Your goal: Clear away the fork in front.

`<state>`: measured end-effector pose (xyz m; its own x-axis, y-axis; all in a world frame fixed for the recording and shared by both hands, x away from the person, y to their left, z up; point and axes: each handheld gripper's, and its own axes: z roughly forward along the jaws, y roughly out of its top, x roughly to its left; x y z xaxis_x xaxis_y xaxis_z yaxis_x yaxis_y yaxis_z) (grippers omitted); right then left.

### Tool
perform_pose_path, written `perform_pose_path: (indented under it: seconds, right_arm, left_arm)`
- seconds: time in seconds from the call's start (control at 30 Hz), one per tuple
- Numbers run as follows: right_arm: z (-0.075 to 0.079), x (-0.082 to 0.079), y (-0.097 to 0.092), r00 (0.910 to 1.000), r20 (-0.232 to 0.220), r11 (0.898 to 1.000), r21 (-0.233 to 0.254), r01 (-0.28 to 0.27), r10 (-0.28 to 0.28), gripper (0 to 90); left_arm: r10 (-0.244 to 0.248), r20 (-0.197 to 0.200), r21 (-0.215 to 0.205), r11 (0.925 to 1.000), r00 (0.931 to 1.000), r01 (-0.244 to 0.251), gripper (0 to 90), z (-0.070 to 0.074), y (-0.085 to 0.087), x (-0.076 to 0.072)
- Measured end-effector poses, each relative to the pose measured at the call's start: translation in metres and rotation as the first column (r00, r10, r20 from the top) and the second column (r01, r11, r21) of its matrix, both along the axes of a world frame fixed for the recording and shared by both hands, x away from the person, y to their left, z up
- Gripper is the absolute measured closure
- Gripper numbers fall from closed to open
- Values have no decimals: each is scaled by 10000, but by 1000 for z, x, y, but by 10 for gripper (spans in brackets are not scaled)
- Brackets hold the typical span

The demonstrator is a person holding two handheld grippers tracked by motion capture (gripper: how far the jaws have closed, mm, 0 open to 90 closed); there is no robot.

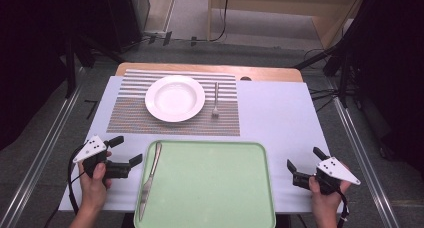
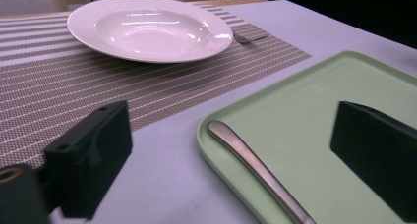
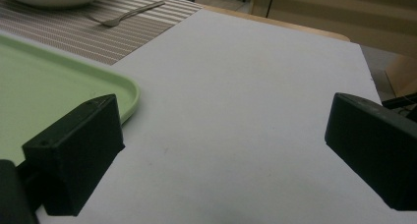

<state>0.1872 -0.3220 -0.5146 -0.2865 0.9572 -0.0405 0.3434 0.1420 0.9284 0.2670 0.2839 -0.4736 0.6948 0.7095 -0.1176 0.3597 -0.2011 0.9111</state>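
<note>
Lying on the tray: knife, lengthwise along the tray's left rim, handle tip toward the upper frame.
Tray: green tray, bottom centre of the high view, near edge overhanging the worktop; its middle and right are bare.
Left gripper: left gripper, lower left, just outside the tray's left rim; jaws wide apart, nothing between them.
Knife relative to left gripper: just beside it, to its right, apart; in the left gripper view the handle runs between the two jaws, untouched.
Right gripper: right gripper, lower right, jaws wide, over bare worktop, well apart from the knife.
Open room: clear strip between tray and placemat; plate and fork at upper centre.
</note>
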Motion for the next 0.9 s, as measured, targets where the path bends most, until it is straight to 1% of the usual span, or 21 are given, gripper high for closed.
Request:
perform_pose_path:
  seconds: [0.03,0.1,0.23,0.3,0.33,0.37,0.43,0.47,0.5,0.57,0.6,0.63,0.67,0.7,0.77,0.87,0.9]
  right_arm:
    - [1,0,-1,10000,19,10000,73,-20,20,2]
    - [4,-1,-1,10000,2,9997,221,-47,47,2]
    - [10,1,4,9999,90,9999,68,-123,122,1]
    - [15,1,8,9997,67,9996,179,-231,230,2]
    - [18,2,10,9995,99,9994,173,-292,290,2]
    - [20,3,11,9992,103,9992,138,-378,376,2]
    - [25,6,16,9990,-40,9987,228,-449,450,1]
    - [27,7,18,9984,-149,9983,236,-539,543,2]
    - [29,8,20,9977,-231,9977,248,-628,633,2]
    - [31,11,24,9967,-318,9970,183,-746,752,2]
    - [32,13,25,9964,-336,9969,117,-780,784,2]
    - [34,15,27,9961,-357,9968,62,-801,803,2]
    - [36,16,29,9958,-353,9964,82,-839,842,2]
    - [38,18,31,9952,-344,9957,66,-919,921,2]
    - [42,23,35,9953,-391,9960,163,-882,888,2]
    - [47,31,42,9947,-354,9952,181,-963,969,2]
    - [49,34,44,9944,-347,9950,161,-990,995,2]
  left_arm:
    - [74,70,26,10000,9999,-74,56,0,2,-1]
    - [-79,39,-95,9999,10000,80,56,-1,6,-1]
    - [150,157,-177,9997,9998,-147,56,-1,14,-2]
    - [209,192,-291,9994,9996,-203,54,-2,18,-2]
    - [217,155,-225,9995,9996,-214,48,-3,19,-2]
    - [347,130,-177,9992,9993,-345,42,-4,20,-1]
    - [387,9,-494,9980,9992,-386,41,-4,25,0]
    - [528,-12,-513,9973,9986,-528,41,-4,27,1]
    - [602,62,-585,9965,9982,-597,41,-3,28,1]
    - [585,161,-586,9966,9982,-575,36,-4,29,1]
    - [549,147,-598,9967,9984,-539,0,-4,29,1]
    - [494,156,-647,9967,9987,-483,0,-5,29,2]
    - [387,150,-604,9975,9991,-377,0,-6,29,2]
    - [440,144,-551,9975,9989,-432,0,-6,27,2]
    - [393,171,-516,9979,9991,-384,0,-8,26,3]
    - [295,288,-514,9983,9991,-280,0,-10,26,2]
    - [259,315,-594,9979,9992,-240,0,-11,27,2]
